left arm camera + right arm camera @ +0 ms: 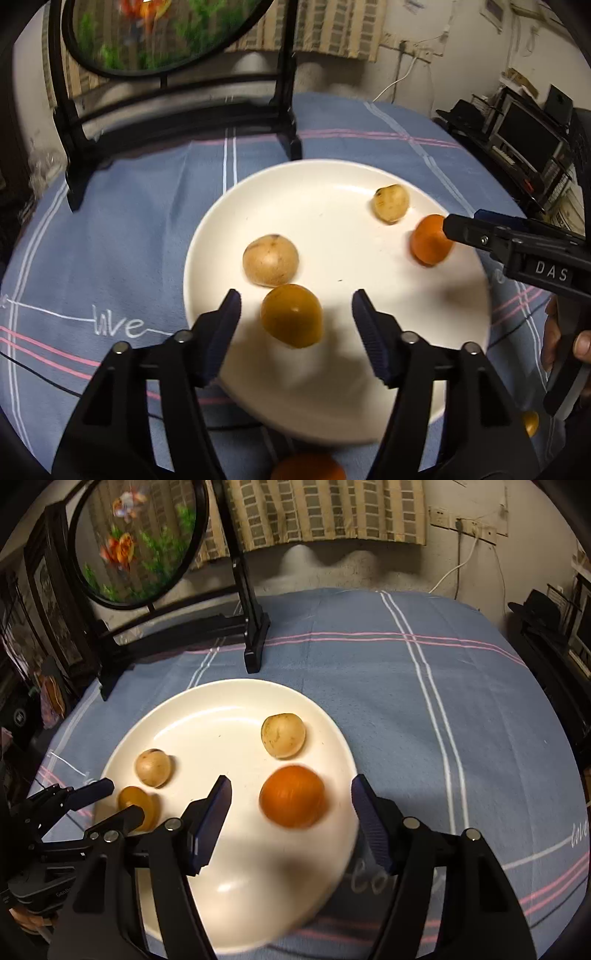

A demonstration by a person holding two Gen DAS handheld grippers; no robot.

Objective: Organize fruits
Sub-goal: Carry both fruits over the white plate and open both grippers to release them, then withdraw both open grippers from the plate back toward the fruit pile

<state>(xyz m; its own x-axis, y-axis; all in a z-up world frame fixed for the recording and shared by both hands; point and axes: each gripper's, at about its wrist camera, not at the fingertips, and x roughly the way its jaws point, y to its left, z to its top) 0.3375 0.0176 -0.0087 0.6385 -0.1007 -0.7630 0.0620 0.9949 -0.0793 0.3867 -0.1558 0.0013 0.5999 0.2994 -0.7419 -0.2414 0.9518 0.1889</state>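
Note:
A white plate lies on a blue striped cloth; it also shows in the right wrist view. On it are two tan round fruits, an amber fruit and an orange fruit. My left gripper is open, its fingers on either side of the amber fruit, apart from it. My right gripper is open around the orange fruit, not touching it. The left gripper shows at the amber fruit in the right wrist view.
A black stand with a round fish picture stands at the back left of the table. Another orange fruit and a small one lie off the plate near the front. Dark shelves stand at the right.

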